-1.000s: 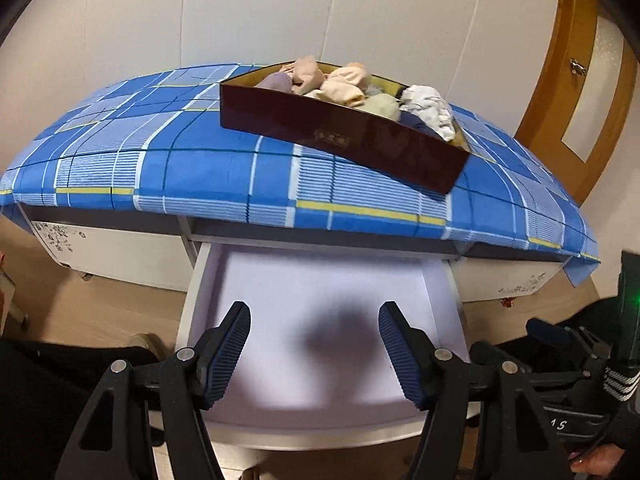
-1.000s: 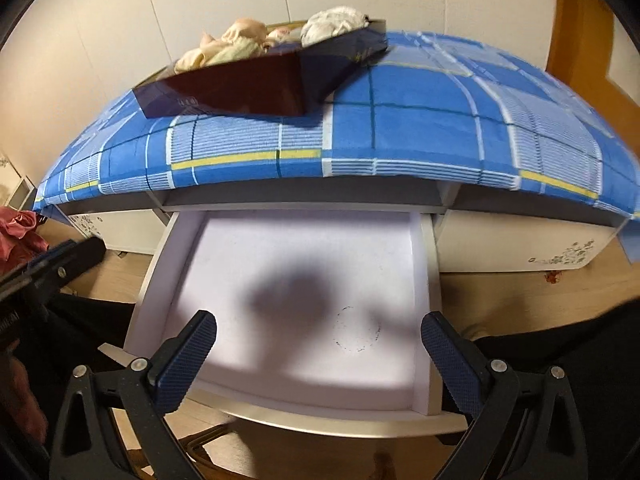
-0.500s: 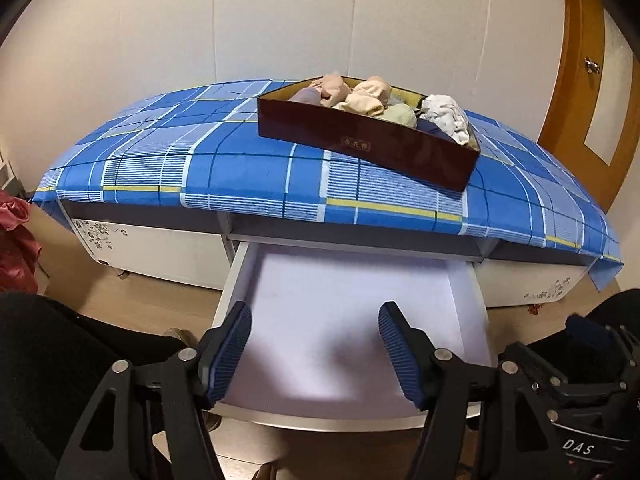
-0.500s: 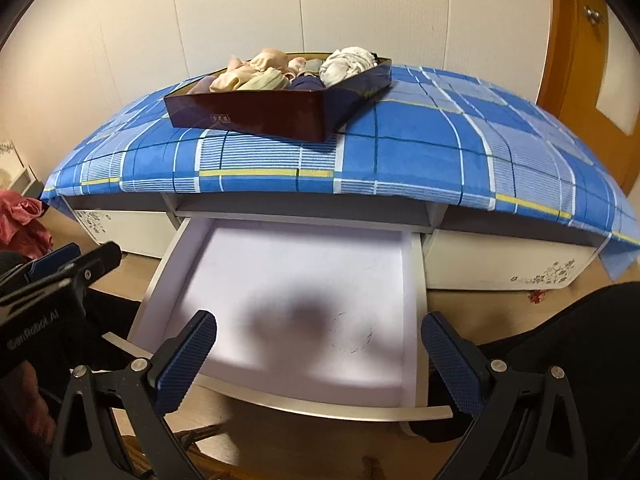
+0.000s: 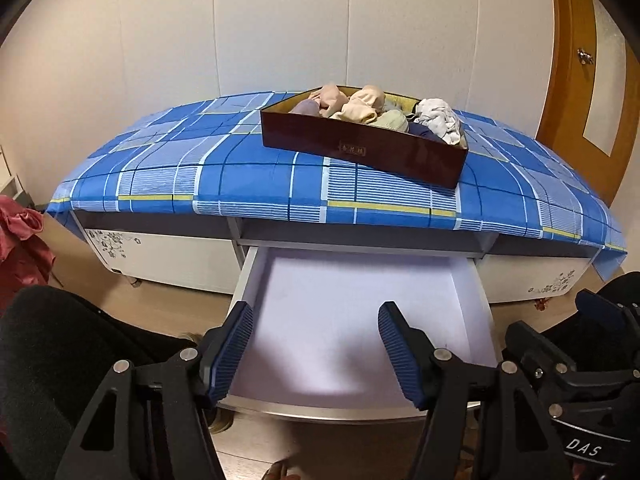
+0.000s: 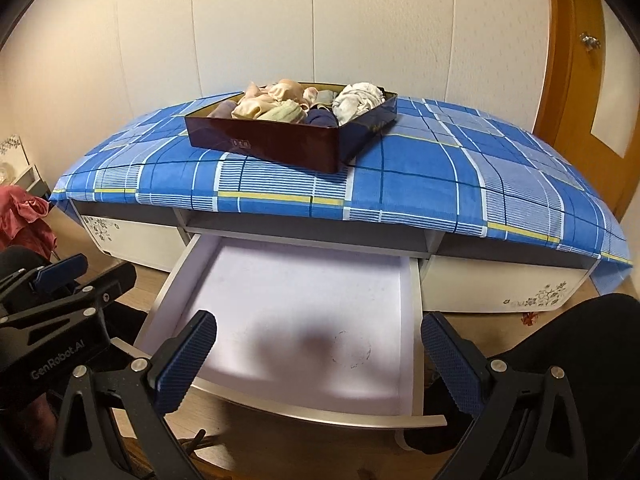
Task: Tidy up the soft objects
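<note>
The soft things (image 5: 380, 114), rolled and bunched cloth in peach, beige, navy and white, lay heaped in the box (image 5: 360, 148), which stood on the cloth-covered top (image 5: 200, 176) toward its back edge and right of its middle. None lay in the drawer (image 5: 360, 312), which stood pulled out below the front edge with its pale floor bare save a faint ring mark in the right wrist view. What had changed over the last second was the vantage: both cameras had drawn back and risen, so that the box, large and close a second ago, now sat smaller and farther off, with more wall and the door (image 5: 592, 80) showing. The box and its load kept their place on the top, and the drawer stayed out as far as it had been. The left gripper (image 5: 314, 354) hung over the drawer's front edge, jaws apart and holding nothing, as before; the right gripper (image 6: 318, 360) likewise, spread wider and empty. For the task, I judged the retreat moved nothing along: the pile remained in the box, the drawer ready to receive it, and both tools were now farther from the cloth.
</note>
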A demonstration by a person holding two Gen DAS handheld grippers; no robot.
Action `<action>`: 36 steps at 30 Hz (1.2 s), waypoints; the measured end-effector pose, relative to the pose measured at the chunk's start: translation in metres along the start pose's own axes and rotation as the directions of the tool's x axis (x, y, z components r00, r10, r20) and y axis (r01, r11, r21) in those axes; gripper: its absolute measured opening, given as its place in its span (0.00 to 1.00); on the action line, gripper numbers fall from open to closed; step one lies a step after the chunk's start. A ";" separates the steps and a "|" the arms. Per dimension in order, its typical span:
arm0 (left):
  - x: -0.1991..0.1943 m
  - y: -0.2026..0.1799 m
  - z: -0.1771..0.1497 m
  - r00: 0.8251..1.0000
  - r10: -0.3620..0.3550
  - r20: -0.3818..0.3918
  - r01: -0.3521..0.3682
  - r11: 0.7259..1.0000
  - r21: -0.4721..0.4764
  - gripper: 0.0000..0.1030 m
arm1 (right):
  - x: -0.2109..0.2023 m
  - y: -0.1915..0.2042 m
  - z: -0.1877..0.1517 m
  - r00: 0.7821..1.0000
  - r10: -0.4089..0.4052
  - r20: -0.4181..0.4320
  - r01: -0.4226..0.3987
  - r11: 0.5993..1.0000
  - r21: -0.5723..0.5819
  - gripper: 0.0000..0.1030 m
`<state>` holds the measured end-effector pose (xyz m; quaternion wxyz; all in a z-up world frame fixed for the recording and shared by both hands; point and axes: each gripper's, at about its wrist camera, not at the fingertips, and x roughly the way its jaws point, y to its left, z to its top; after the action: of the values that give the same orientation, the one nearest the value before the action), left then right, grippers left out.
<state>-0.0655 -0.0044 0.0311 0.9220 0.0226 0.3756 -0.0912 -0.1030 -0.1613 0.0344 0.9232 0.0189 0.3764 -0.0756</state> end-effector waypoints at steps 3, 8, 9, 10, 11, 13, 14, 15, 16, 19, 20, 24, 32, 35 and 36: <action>0.002 0.000 0.000 1.000 0.004 -0.009 -0.004 1.000 -0.002 0.64 | 0.001 0.000 0.000 1.000 -0.004 -0.003 0.004 1.000 -0.001 1.00; 0.003 -0.003 -0.001 1.000 0.005 -0.011 -0.005 1.000 0.012 0.64 | 0.003 -0.002 -0.001 1.000 -0.005 -0.011 0.005 1.000 0.009 1.00; 0.002 -0.003 -0.001 1.000 0.002 -0.011 -0.002 1.000 0.014 0.64 | 0.003 -0.003 -0.001 1.000 -0.007 -0.012 0.008 1.000 0.014 1.00; 0.002 -0.003 -0.001 1.000 0.000 -0.011 0.000 1.000 0.015 0.64 | 0.004 -0.004 -0.001 1.000 -0.006 -0.013 0.006 1.000 0.019 1.00; 0.002 -0.003 -0.001 1.000 0.000 -0.012 0.001 1.000 0.015 0.64 | 0.005 -0.005 -0.001 1.000 -0.004 -0.016 0.005 1.000 0.021 1.00; 0.003 -0.003 -0.001 1.000 -0.004 -0.017 0.004 1.000 0.015 0.64 | 0.005 -0.005 -0.001 1.000 -0.006 -0.019 0.007 1.000 0.023 1.00; 0.003 -0.003 -0.001 1.000 -0.007 -0.018 0.007 1.000 0.014 0.64 | 0.005 -0.005 -0.001 1.000 -0.005 -0.020 0.005 1.000 0.024 1.00; 0.003 -0.002 -0.001 1.000 -0.008 -0.018 0.008 1.000 0.013 0.64 | 0.005 -0.006 -0.001 1.000 -0.004 -0.020 0.004 1.000 0.024 1.00; 0.003 -0.002 -0.001 1.000 -0.009 -0.018 0.009 1.000 0.014 0.64 | 0.005 -0.006 -0.001 1.000 -0.005 -0.021 0.005 1.000 0.024 1.00; 0.004 -0.003 -0.001 1.000 -0.013 -0.022 0.013 1.000 0.020 0.64 | 0.006 -0.006 -0.001 1.000 -0.004 -0.022 0.005 1.000 0.026 1.00; 0.004 -0.003 -0.001 1.000 -0.015 -0.024 0.015 1.000 0.020 0.64 | 0.006 -0.006 -0.001 1.000 -0.006 -0.024 0.007 1.000 0.026 1.00; 0.005 -0.004 -0.001 0.999 -0.024 -0.034 0.025 0.999 0.029 0.64 | 0.007 -0.007 -0.001 0.999 -0.009 -0.031 0.010 0.999 0.034 1.00; 0.006 -0.004 -0.001 0.999 -0.035 -0.038 0.036 0.999 0.032 0.64 | 0.008 -0.007 -0.001 0.999 -0.011 -0.032 0.012 0.999 0.033 1.00; 0.006 -0.004 -0.001 0.998 -0.041 -0.042 0.042 0.999 0.033 0.64 | 0.008 -0.008 -0.001 0.999 -0.010 -0.034 0.012 0.999 0.039 1.00; 0.006 -0.004 -0.001 0.998 -0.042 -0.042 0.044 0.999 0.033 0.64 | 0.009 -0.008 -0.001 0.999 -0.009 -0.035 0.010 0.999 0.040 1.00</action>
<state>-0.0630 -0.0095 0.0264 0.9114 0.0320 0.3933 -0.1169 -0.0990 -0.1702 0.0278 0.9156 0.0369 0.3908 -0.0873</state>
